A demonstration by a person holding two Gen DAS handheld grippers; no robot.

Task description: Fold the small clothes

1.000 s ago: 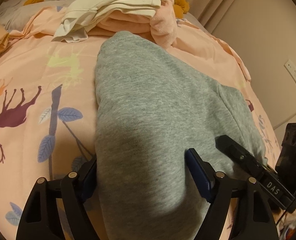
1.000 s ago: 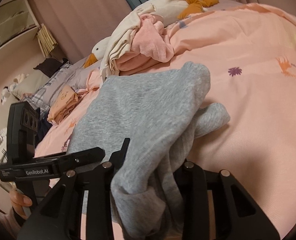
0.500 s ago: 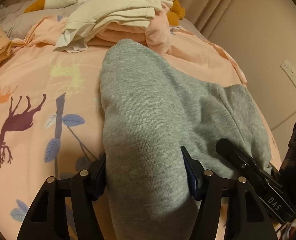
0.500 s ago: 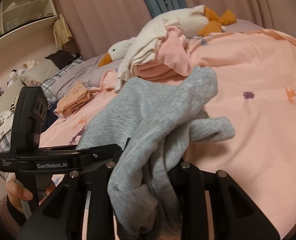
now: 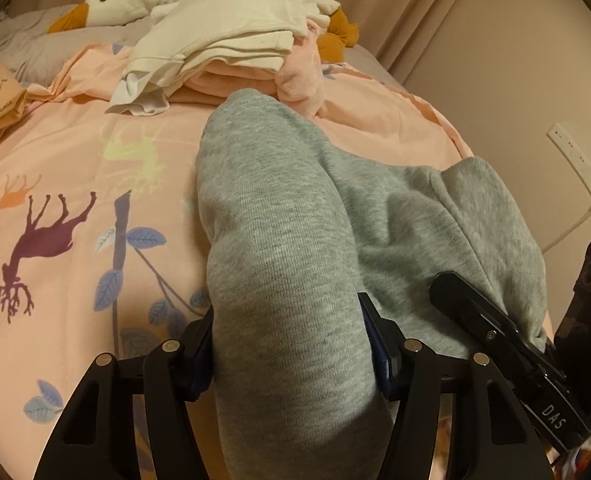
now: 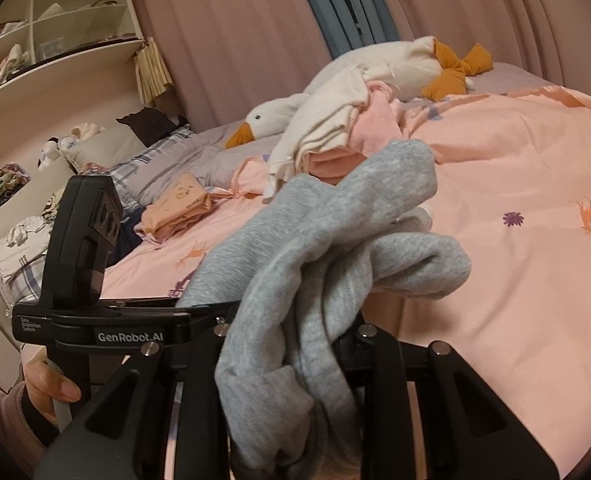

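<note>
Here, pink bedspread (image 5: 75, 152) (animal print) meets pink curtains (image 6: 235, 40).

"GenRobot.AI" on left gripper (image 6: 191, 320); "DAS" on right gripper (image 5: 495, 344).

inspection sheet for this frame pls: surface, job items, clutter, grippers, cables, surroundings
Surface: peach bedspread with animal prints, rumpled near the pillows.
Job's things: grey fleece garment, partly lifted, far end lying on the bedspread; stack of folded cream and pink clothes behind it.
Clutter: white plush goose with orange beak behind the stack; peach printed packet near the grey pillows.
Grippers: left gripper, jaws just closing, pads against a thick roll of the garment; right gripper clamped on bunched grey cloth.
Cables: white cord running from the wall power strip.
Surroundings: pink curtains; white shelving unit with loose items.
</note>
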